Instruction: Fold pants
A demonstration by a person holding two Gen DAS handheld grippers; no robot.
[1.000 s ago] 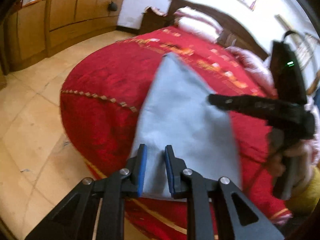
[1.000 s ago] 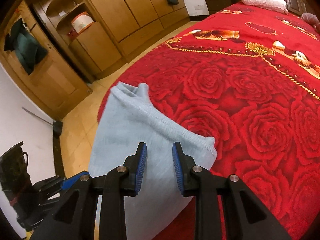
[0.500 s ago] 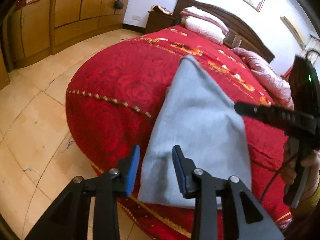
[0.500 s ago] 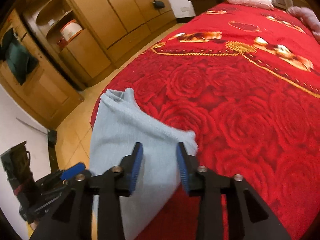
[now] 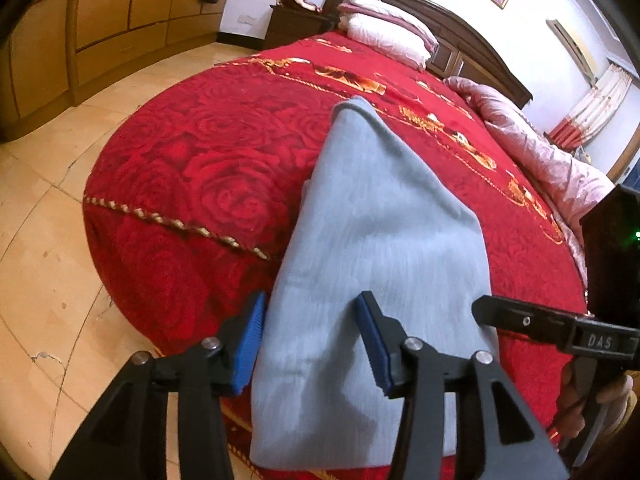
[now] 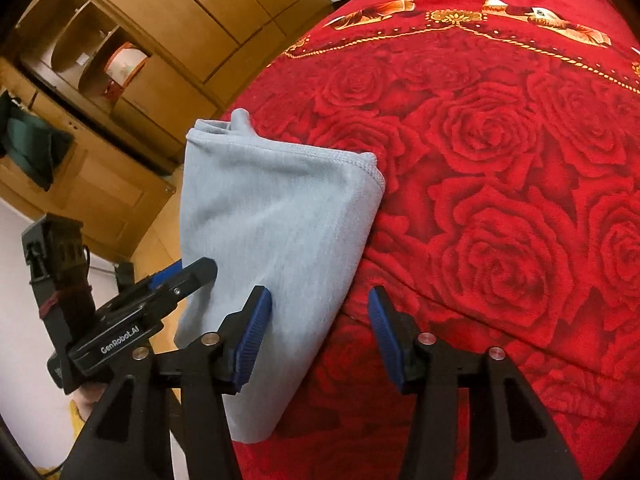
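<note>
At the bed's rounded foot edge, folded pale-blue knit pants [image 5: 376,240] lie flat on the red rose-patterned plush cover [image 5: 208,168], tapering to a stitched hem, with left gripper [image 5: 312,340] and right gripper [image 6: 316,336] both spread wide, blue ribbed pads holding nothing.

- The pants' [image 5: 372,264] near hem is cut off below the left gripper [image 5: 312,344].
- The hand [image 5: 592,400] holding the right gripper is mostly hidden behind its handle.
</note>
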